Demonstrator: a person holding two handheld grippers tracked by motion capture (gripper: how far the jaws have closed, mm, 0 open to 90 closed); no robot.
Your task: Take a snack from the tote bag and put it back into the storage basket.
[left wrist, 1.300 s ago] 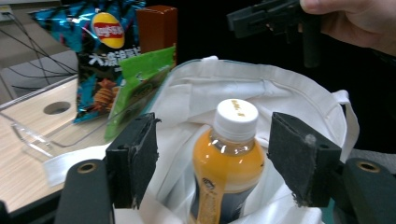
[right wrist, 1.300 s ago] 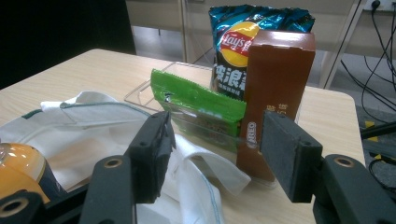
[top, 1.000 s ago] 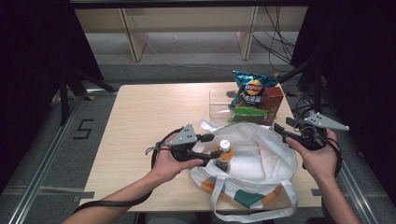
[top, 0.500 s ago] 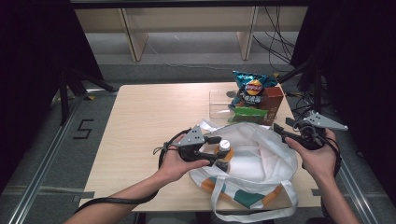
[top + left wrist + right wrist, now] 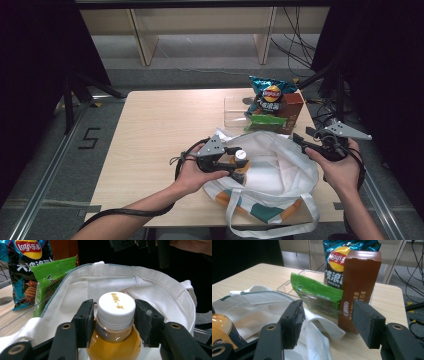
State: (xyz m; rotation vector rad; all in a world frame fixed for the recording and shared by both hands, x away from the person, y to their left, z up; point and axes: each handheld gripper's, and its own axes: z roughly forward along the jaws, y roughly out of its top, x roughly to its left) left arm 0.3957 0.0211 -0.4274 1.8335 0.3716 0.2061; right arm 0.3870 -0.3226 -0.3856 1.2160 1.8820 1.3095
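Observation:
A bottle (image 5: pixel 241 155) of amber drink with a white cap (image 5: pixel 116 307) stands upright in the open mouth of a white cloth bag (image 5: pixel 280 170). My left gripper (image 5: pixel 239 163) reaches in from the bag's left side. Its jaws have just been closing on the bottle, and both pads (image 5: pixel 87 320) now lie against its neck just under the cap. My right gripper (image 5: pixel 306 143) hovers at the bag's right rim, open with nothing pressed between its pads (image 5: pixel 367 322). In the right gripper view the bag's hem (image 5: pixel 312 322) runs under its jaws and the bottle (image 5: pixel 220 327) shows at far left.
Behind the bag, a clear tray (image 5: pixel 235 107) holds a green packet (image 5: pixel 265 121), with a blue chips bag (image 5: pixel 271 92) and a brown box (image 5: pixel 292 107) beside it. The wooden table (image 5: pixel 160 125) is bare to the left. The bag's handles (image 5: pixel 270 227) hang over the near edge.
My left gripper has slid right to the bottle and its jaws have narrowed around the neck. The bottle and the right hand have stayed where they were.

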